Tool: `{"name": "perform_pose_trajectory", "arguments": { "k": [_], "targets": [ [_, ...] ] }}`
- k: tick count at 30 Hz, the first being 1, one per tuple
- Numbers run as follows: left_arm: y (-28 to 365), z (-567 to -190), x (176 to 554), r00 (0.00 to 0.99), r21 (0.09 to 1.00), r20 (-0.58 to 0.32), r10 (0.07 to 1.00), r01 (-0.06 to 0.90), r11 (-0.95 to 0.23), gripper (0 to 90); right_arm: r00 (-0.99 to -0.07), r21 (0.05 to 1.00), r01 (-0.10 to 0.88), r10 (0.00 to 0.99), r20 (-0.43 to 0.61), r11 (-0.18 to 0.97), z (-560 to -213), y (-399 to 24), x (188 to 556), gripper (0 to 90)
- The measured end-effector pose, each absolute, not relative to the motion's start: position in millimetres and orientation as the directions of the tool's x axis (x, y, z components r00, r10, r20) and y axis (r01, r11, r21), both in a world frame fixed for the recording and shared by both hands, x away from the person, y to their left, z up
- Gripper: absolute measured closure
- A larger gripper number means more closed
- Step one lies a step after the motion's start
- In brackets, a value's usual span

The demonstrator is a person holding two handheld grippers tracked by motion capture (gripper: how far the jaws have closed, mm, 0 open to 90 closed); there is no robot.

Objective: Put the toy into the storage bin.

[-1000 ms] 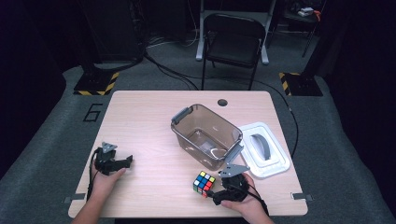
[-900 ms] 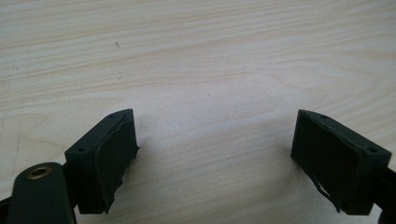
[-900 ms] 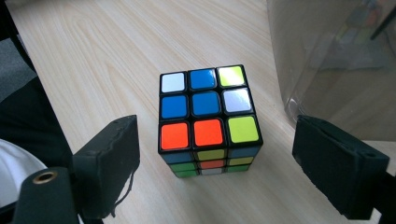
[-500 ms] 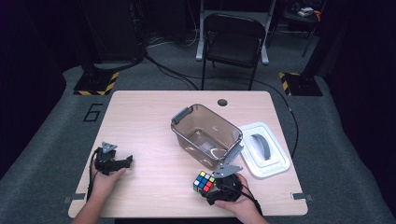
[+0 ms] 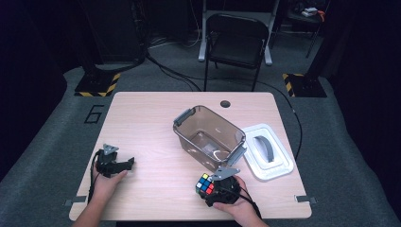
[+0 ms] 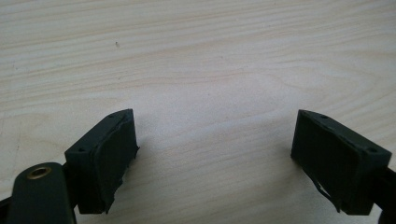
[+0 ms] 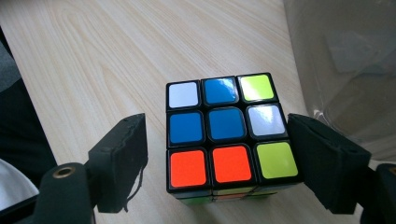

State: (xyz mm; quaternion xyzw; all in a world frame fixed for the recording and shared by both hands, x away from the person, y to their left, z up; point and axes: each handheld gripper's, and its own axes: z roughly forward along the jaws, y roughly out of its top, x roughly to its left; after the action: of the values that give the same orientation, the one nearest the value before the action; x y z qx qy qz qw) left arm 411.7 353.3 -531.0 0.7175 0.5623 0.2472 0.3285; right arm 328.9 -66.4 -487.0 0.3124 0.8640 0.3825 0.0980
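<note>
Black jaws closing — cube [image 7: 229,135] between, left gap.

The table [image 5: 142,118] is evenly lit from overhead; the surrounding room is dark. Gripper views are sharp at centre, with soft shadows under the jaws. Glare marks the cube [image 7: 229,135] stickers.
</note>
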Motion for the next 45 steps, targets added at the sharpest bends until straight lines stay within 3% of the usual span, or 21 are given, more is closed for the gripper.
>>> {"name": "perform_pose_trajectory", "arguments": {
  "k": [12, 45],
  "targets": [
    [353.3, -531.0, 411.7, 0.245, 0.75, -0.015, 0.969, 0.644, -0.151, 14.1, -0.781, 0.733, 0.454, 0.622, 0.055, 0.506, -491.6, -62.3, 333.8, 28.4],
    [353.3, -531.0, 411.7, 0.245, 0.749, -0.015, 0.969, 0.645, -0.152, 14.1, -0.797, 0.712, 0.443, 0.603, 0.036, 0.544, -496.4, -58.6, 334.8, 33.3]
  ]
}}
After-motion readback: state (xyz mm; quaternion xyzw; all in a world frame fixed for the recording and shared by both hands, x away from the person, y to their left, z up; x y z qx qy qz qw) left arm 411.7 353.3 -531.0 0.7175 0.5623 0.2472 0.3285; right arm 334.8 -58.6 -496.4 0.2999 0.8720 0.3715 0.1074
